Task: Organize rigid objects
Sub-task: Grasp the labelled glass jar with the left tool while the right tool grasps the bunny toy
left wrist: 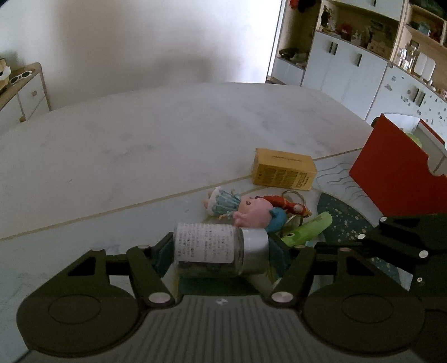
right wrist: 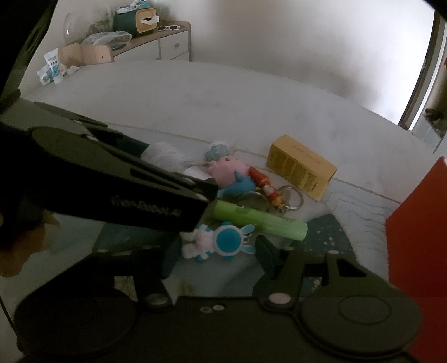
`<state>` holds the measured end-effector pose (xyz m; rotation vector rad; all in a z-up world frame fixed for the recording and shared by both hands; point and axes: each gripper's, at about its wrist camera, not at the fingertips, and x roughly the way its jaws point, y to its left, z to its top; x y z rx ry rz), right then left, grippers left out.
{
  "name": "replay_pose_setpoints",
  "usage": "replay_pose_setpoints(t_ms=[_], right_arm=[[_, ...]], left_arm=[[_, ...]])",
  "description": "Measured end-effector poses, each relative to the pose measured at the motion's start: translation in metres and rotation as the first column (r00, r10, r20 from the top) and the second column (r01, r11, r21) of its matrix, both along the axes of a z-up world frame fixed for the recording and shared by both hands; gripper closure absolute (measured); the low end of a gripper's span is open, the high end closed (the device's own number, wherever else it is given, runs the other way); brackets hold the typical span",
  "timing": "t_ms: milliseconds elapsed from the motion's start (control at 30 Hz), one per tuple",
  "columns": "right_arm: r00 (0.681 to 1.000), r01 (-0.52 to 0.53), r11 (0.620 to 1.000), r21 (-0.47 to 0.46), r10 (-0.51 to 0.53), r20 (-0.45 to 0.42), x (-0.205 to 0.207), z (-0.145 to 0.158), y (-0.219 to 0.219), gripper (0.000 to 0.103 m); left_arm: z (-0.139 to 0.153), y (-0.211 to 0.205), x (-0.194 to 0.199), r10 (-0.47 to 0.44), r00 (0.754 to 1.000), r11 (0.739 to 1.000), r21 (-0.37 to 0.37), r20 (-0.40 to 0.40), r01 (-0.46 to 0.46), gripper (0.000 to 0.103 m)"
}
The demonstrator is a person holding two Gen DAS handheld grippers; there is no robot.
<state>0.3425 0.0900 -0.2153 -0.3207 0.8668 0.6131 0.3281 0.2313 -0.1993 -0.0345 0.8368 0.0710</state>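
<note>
While left tool [left wrist: 220,251] clamps jar [left wrist: 206,248] sideways, right tool [right wrist: 218,251] released, straddling astronaut toy [right wrist: 220,240].

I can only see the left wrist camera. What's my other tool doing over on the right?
Observer: The right tool is open, with a little blue-and-white bunny toy lying between its fingers.
Operator: Is the bunny near the green tube?
Observer: Yes, one ear overlaps the green tube, though I can't tell if they touch.
Operator: What's on the far cabinet?
Observer: A green tissue box stands on the cabinet beside the white sunglasses.
</note>
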Motion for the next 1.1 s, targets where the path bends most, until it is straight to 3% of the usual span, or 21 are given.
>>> replay_pose_setpoints(t_ms=[300,667,1100], right_arm=[[0.999,0.033,0.999,0.043,-0.033,-0.005,-0.013,0.019,-0.020,0.046],[0.998,0.054,0.990,0.129,-0.056,0.015,-0.037,0.062,-0.053,0.046],[0.992,0.092,0.979,0.181,-0.106,0.071,-0.055,0.121,-0.113,0.046]], left_arm=[[0.014,-0.004,-0.014,0.004,1.000,1.000,-0.017,0.008,-0.004,0.035],[0.046,-0.023,-0.034,-0.021,0.999,0.999,-0.037,0.026,0.022,0.035],[0.098,-0.078,-0.042,-0.099,0.993,0.995,-0.022,0.072,0.101,0.035]])
